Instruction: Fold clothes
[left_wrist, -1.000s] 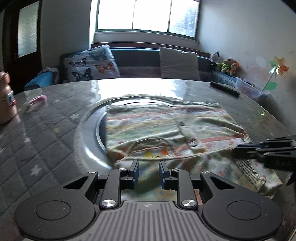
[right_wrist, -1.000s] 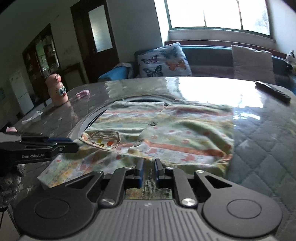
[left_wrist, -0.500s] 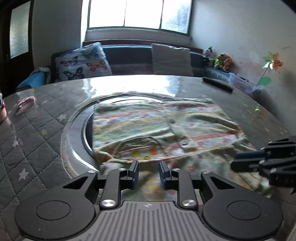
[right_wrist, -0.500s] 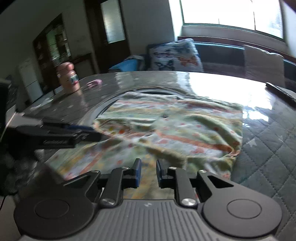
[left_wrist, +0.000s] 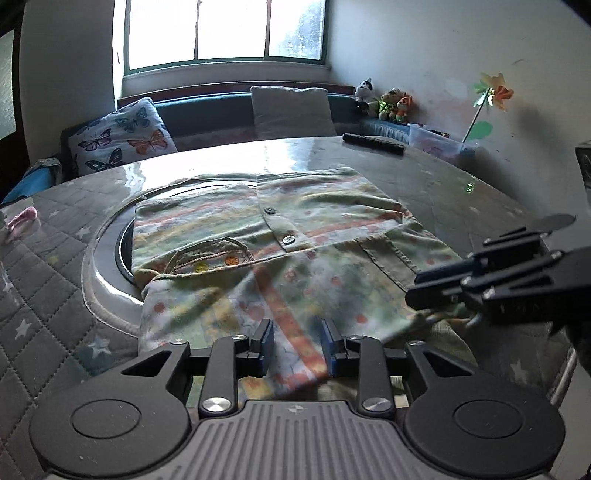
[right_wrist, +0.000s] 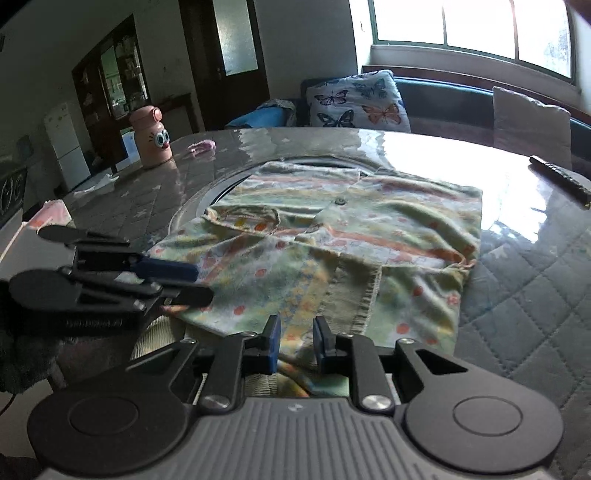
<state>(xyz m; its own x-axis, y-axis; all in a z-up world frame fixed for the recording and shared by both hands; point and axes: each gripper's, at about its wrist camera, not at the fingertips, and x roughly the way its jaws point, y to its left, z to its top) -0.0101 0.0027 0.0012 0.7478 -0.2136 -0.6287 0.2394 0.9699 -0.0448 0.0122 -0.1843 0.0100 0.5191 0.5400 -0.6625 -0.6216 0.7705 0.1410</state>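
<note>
A green, orange-striped button shirt lies on the round table. Its near part is turned over, pale inside up, and reaches toward the chest pocket. My left gripper is at the near hem. Its jaws are opening, with the cloth still bunched between the blue pads. My right gripper is narrowly parted on the hem further right, with cloth gathered between its pads. Each gripper shows side-on in the other's view: the left gripper, the right gripper.
A glass turntable ring lies under the shirt on the quilted table cover. A black remote lies at the far right. A pink bottle and a small pink item are far left. A cushioned bench runs under the window.
Both grippers carried the shirt's near hem forward over the shirt, so the pale inside now faces up. The gap between each pair of pads has widened.
</note>
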